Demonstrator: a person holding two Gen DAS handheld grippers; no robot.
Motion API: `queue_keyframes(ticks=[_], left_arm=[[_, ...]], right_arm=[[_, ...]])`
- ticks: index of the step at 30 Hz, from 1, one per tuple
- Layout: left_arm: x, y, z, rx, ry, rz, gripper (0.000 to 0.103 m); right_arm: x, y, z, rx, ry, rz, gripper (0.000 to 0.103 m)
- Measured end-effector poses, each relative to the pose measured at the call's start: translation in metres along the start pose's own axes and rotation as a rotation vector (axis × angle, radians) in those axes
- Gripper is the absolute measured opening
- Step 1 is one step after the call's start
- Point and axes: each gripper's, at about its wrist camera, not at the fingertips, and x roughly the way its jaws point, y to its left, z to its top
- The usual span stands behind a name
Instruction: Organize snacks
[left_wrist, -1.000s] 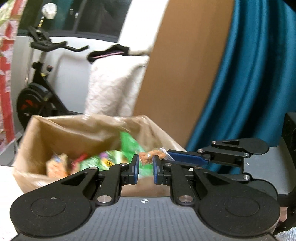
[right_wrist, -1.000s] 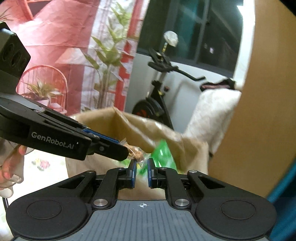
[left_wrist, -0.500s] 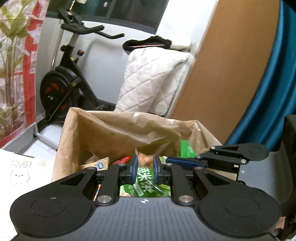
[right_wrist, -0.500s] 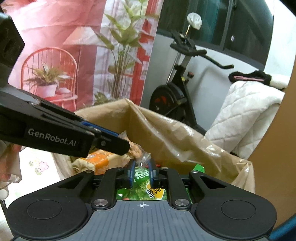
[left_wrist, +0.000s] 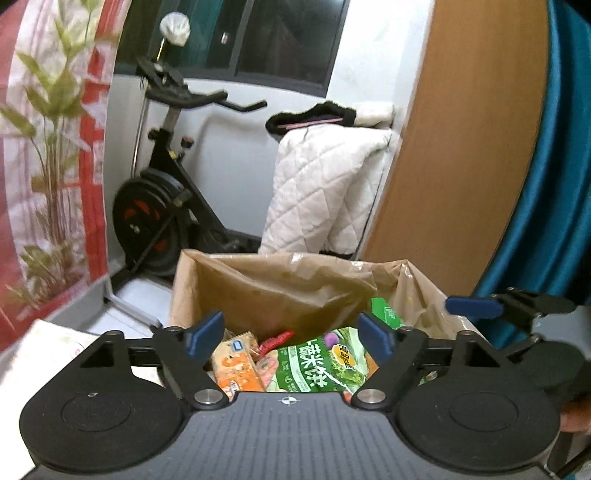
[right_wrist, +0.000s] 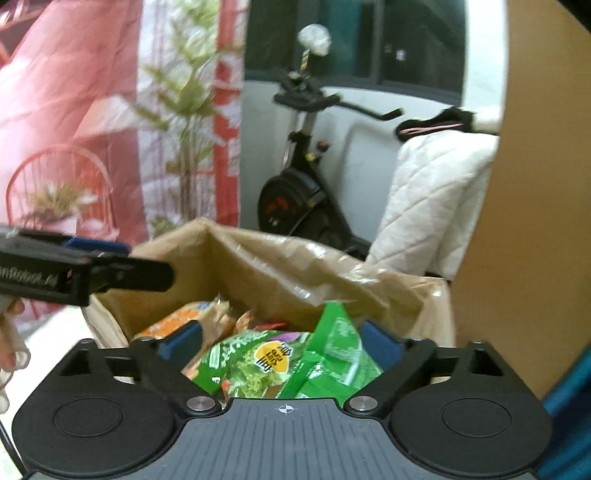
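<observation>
Left gripper (left_wrist: 291, 338) hangs over the near rim of a brown paper bag (left_wrist: 280, 284), jaws spread wide, nothing between them. Blue pads (left_wrist: 205, 334) sit apart on either side of the bag's opening. Right gripper (right_wrist: 282, 343) same pose over the same bag (right_wrist: 295, 266), jaws wide apart, empty.

Snacks lie loose inside the bag. Large green rice-cracker packet (left_wrist: 317, 365) with white Chinese lettering sits near the middle, at the near side of the opening; in the right wrist view the same packet (right_wrist: 255, 360) shows a yellow round label. A second, plainer green packet (right_wrist: 336, 354) stands tilted against it toward the bag's right wall; its top edge pokes up in the left view (left_wrist: 384, 312). Orange cracker pack (left_wrist: 236, 363) lies at the bag's left side, touching the big green packet. Small red wrapper (left_wrist: 275, 339) sits just behind, between the orange pack and the green one. A clear pack of brownish snacks (right_wrist: 221, 317) shows behind the orange one, details blurred.

In the left wrist view the right gripper's blue fingertip reaches in from the right edge, above the bag's right rim. In the right wrist view the left gripper's black finger crosses from the left, over the bag's left corner.

Behind the bag: black exercise bike (left_wrist: 162, 221), white quilted cover (left_wrist: 325, 195), wooden panel (left_wrist: 454, 147), teal curtain (left_wrist: 554, 184).
</observation>
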Motion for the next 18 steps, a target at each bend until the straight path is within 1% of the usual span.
queue_keyframes(ticks=[3, 4, 6, 9, 13, 18], left_arm=[[-0.021, -0.008, 0.003, 0.033, -0.03, 0.028, 0.087], [-0.028, -0.01, 0.004, 0.042, -0.038, 0.036, 0.09], [-0.044, -0.015, 0.005, 0.053, -0.063, 0.059, 0.092], [-0.066, -0.021, 0.006, 0.056, -0.095, 0.074, 0.094], [-0.09, -0.03, 0.004, 0.06, -0.109, 0.102, 0.097], [-0.111, -0.041, 0.0, 0.086, -0.131, 0.154, 0.098]], right_arm=[[-0.023, -0.002, 0.0, 0.056, -0.034, -0.028, 0.1], [-0.03, -0.002, 0.001, 0.068, -0.044, -0.043, 0.101], [-0.045, -0.001, -0.001, 0.082, -0.071, -0.063, 0.102], [-0.069, 0.005, -0.004, 0.106, -0.111, -0.081, 0.102], [-0.095, 0.011, -0.009, 0.134, -0.141, -0.088, 0.102], [-0.124, 0.021, -0.016, 0.168, -0.176, -0.097, 0.102]])
